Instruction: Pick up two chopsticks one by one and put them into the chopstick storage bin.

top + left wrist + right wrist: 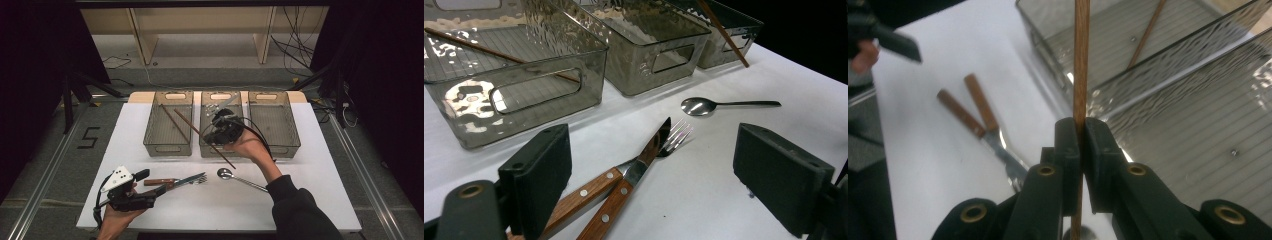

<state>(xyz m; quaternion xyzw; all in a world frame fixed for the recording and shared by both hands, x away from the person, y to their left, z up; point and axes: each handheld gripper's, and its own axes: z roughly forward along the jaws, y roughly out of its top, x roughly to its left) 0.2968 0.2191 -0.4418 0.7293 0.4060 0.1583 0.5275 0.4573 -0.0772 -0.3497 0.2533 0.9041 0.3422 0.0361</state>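
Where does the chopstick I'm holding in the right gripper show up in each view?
High view: the chopstick is at centre, slanting from upper left to lower right.
Left gripper view: the chopstick is at top right, slanting.
Right gripper view: the chopstick is at centre, upright, clamped by the right gripper.
Shared landmark: the wooden-handled knife and fork on the table.

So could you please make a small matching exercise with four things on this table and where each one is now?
Things:
1. spoon
2. held chopstick
3. second chopstick
4. knife

Places:
A. inside the left bin
B. crossed with the fork
C. alone on the white table
D. clamped in the right gripper

Pairs: 1-C, 2-D, 3-A, 4-B
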